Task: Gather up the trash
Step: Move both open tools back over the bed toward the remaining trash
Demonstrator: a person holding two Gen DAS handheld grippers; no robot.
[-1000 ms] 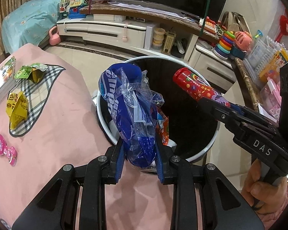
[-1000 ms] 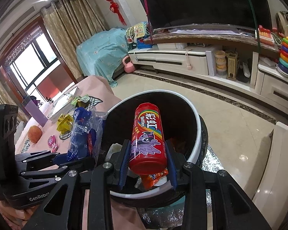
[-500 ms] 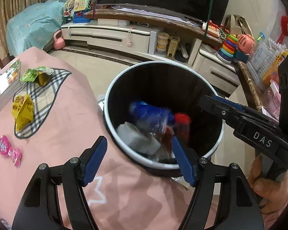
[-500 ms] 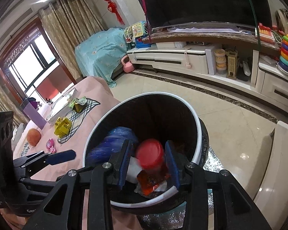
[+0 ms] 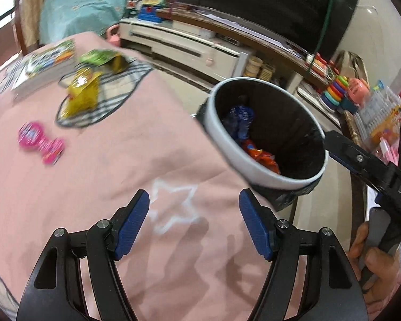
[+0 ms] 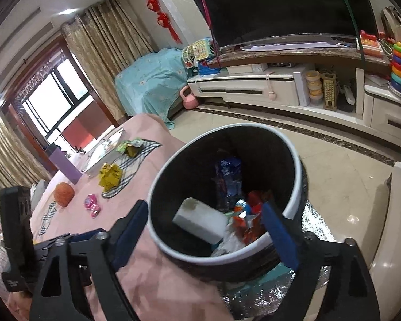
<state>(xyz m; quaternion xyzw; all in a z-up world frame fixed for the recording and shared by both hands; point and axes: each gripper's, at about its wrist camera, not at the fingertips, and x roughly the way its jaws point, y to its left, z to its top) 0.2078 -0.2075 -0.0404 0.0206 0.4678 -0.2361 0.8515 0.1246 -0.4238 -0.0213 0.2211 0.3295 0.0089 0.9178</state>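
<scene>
A pink tablecloth covered the table beside the trash bin, which held a blue bag. The left gripper stood apart and empty; the right gripper was opening over the bin, nothing between its jaws.

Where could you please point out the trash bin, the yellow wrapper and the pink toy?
trash bin (image 6: 296, 165): right wrist view, on its white rim.
yellow wrapper (image 5: 83, 95): left wrist view, middle of the crumpled packet.
pink toy (image 5: 41, 143): left wrist view, on its narrow middle.
</scene>
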